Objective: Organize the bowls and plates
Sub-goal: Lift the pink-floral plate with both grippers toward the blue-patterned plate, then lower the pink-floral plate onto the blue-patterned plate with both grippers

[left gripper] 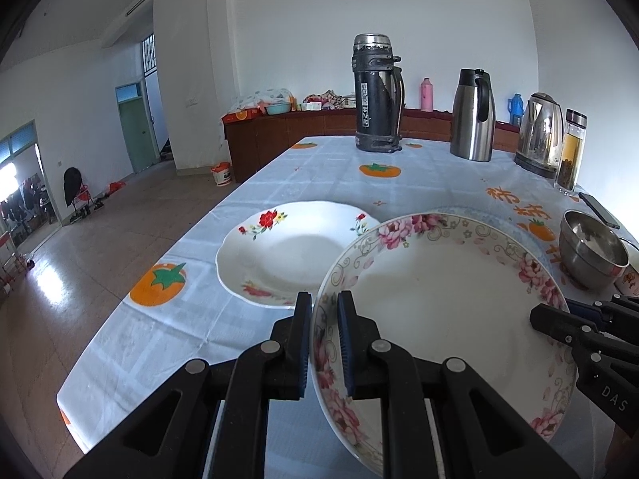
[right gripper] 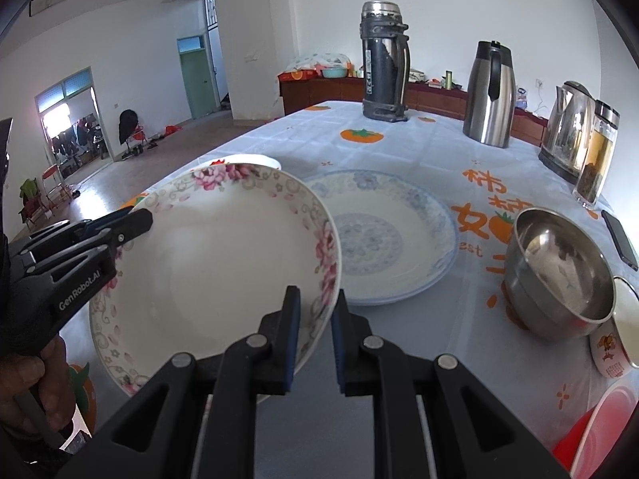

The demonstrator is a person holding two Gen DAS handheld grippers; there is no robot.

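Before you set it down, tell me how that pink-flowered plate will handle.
The pink-flowered plate looks like glazed ceramic, so probably stiff, breakable and slick. Both grippers, left and right, pinch only its thin rim, so it could slip or tilt. Lowering it onto the blue-patterned plate may chip either one.

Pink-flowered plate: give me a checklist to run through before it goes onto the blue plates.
1. Left gripper shut on the pink-flowered plate rim: ok.
2. Right gripper shut on the opposite rim: ok.
3. Plate clear of the tablecloth: ok, it hangs above it.
4. Blue plates bare on top: ok.
5. Steel bowl apart from the blue plates: ok.
6. Plate level: not ok, it looks tilted.
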